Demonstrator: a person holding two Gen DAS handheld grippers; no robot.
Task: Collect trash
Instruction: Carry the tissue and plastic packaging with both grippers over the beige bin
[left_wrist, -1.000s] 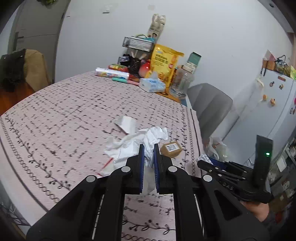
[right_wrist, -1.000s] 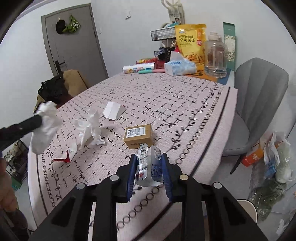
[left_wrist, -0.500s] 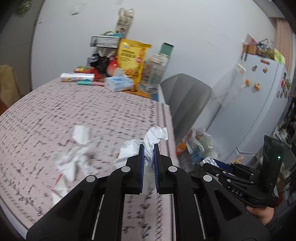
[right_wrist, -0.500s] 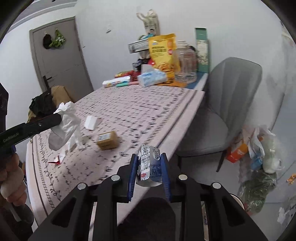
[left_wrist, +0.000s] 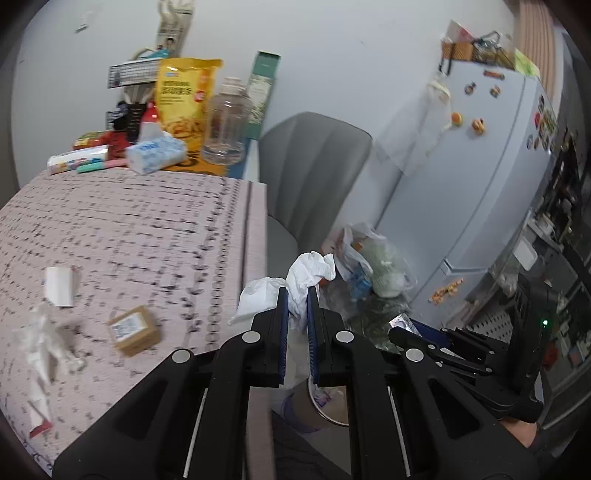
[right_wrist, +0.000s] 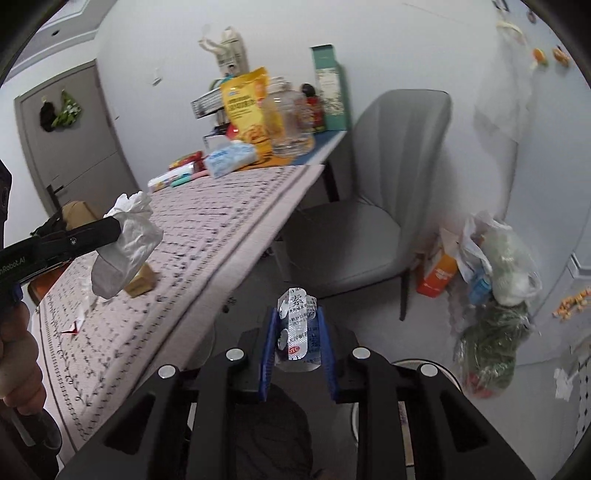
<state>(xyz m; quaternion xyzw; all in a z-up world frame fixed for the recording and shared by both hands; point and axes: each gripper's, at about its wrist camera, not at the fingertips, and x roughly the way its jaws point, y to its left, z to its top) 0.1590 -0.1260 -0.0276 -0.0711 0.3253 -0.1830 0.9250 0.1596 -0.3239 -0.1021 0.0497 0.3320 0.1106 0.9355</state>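
My left gripper (left_wrist: 294, 295) is shut on a crumpled white tissue (left_wrist: 306, 271), held past the table's right edge; it also shows in the right wrist view (right_wrist: 127, 236). My right gripper (right_wrist: 297, 317) is shut on a silver blister pack (right_wrist: 297, 332), held off the table over the floor; it shows in the left wrist view (left_wrist: 404, 322). A round bin rim (left_wrist: 327, 404) lies below the left gripper. On the table (left_wrist: 129, 229) remain a small cardboard box (left_wrist: 133, 329), a crumpled tissue (left_wrist: 40, 332), a folded white paper (left_wrist: 59, 286) and a red-tipped wrapper (left_wrist: 38, 424).
A grey chair (right_wrist: 376, 206) stands beside the table. Plastic bags of items (right_wrist: 495, 258) sit on the floor by the white fridge (left_wrist: 480, 166). Snack bag (left_wrist: 184, 96), jar (left_wrist: 225, 125) and tissue pack (left_wrist: 155, 151) crowd the table's far end.
Both grippers have swung right, off the table toward the floor by the chair, each still holding its item. The bin rim has come into view below.
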